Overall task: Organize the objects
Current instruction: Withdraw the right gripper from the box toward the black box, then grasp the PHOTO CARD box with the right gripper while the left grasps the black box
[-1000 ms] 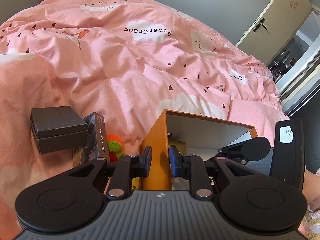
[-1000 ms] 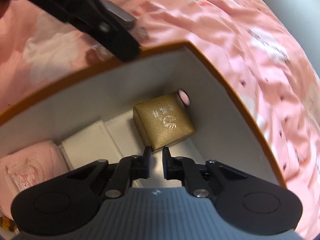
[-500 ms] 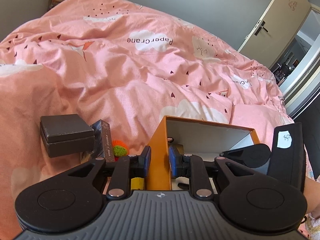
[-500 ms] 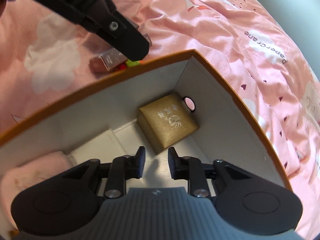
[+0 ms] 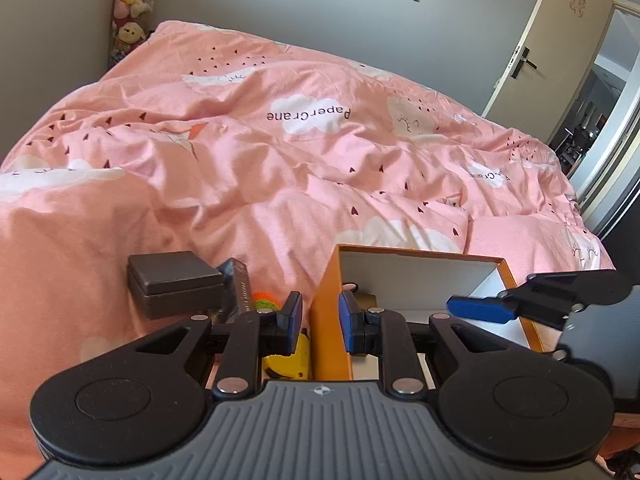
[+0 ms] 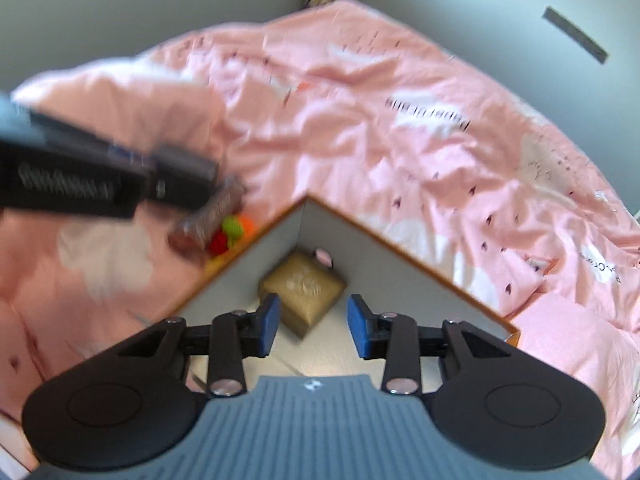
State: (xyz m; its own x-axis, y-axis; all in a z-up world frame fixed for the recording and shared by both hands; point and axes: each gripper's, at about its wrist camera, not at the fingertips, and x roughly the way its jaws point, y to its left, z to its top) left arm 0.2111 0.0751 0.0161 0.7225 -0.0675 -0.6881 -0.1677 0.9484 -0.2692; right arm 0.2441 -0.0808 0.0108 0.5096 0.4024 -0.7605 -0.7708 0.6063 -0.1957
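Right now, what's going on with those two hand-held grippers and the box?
Left hand-held gripper clamped on orange box wall. Right hand-held gripper opening, empty, above gold box inside. Nothing in the way.

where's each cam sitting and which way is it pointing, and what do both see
Left wrist: sits on the left claw, facing forward and down across the pink duvet; its pads are clamped on the orange box wall, and the right claw enters from the right.
Right wrist: sits on the right claw, aimed down into the box corner at the gold box; its jaws are opening, nothing between them, and the left claw is a blur at left.
Shared: orange box, duvet, crochet toy.
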